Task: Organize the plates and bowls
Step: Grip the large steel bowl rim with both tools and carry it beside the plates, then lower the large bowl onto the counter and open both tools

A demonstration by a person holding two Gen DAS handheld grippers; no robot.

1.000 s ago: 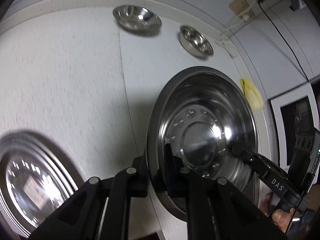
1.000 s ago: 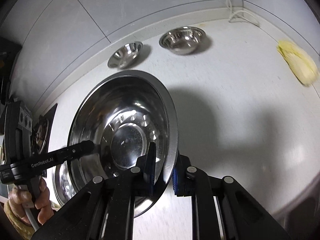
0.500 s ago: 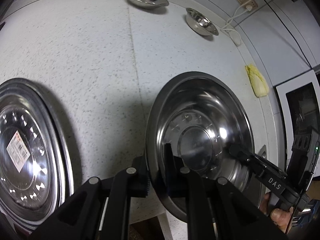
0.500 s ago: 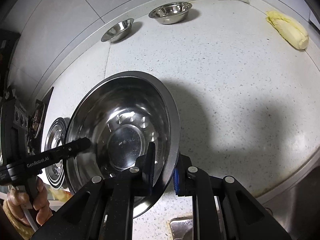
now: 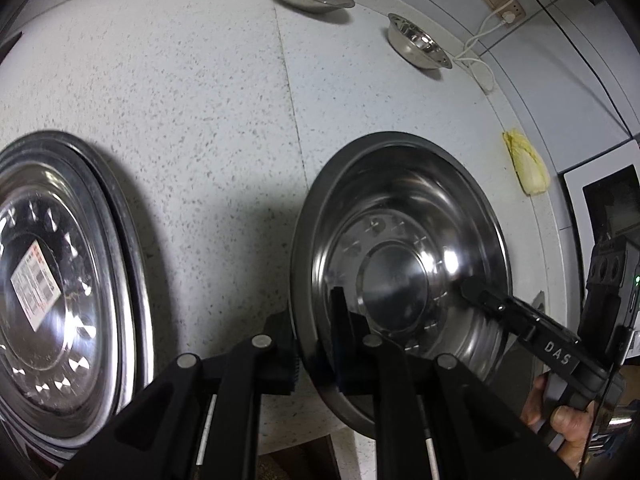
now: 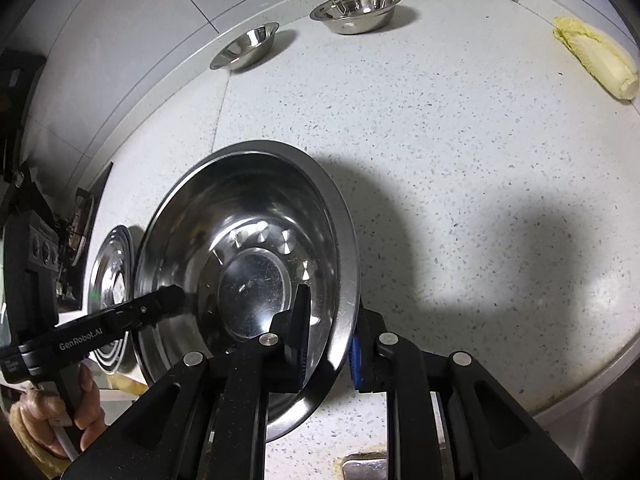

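– Bowl first: where is it?
– The large steel bowl [image 5: 400, 264] hangs tilted above the speckled surface [image 5: 180, 92], gripped at two places on its rim. The left gripper [image 5: 314, 344] has its jaws pinching the rim's left edge; the right gripper [image 6: 328, 344] pinches the opposite edge, one finger inside, one outside.
– And nearby?
– A stack of steel plates [image 5: 52, 280] lies to the left, the top one bearing a label. Two small bowls [image 6: 356, 6] sit near the wall, well apart from the held one. A napa cabbage [image 6: 596, 56] lies far right.
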